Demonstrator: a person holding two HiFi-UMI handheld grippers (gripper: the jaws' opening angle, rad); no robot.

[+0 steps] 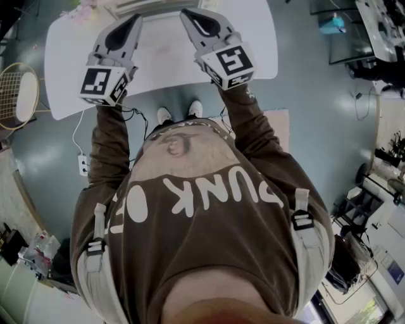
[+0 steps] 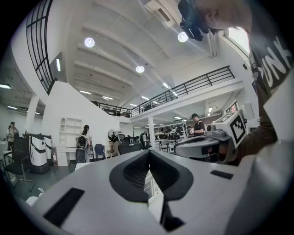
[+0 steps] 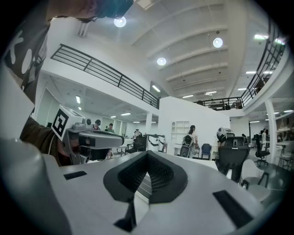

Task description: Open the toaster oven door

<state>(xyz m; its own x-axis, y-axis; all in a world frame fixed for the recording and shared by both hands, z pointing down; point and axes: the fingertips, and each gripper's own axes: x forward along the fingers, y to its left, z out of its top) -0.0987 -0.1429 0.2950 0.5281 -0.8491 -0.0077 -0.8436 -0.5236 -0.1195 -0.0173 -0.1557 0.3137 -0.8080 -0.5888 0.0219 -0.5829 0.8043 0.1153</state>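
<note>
- Your head camera looks steeply down past your chest at the white table [image 1: 253,38], with the left gripper [image 1: 135,20] and right gripper [image 1: 187,14] raised over it.
- Each gripper camera sits close behind its own jaws, facing level across the hall.
- Each catches the other gripper alongside; both share the balcony railing [image 2: 193,85].

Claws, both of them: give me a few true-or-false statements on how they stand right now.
The left claw is shut with nothing between its jaws. True.
The right claw grips an oven door handle. False: it is shut on nothing, held in the air.
Both claws are held over the white table. True.
The two claws touch each other. False: they are side by side with a gap between them.
</note>
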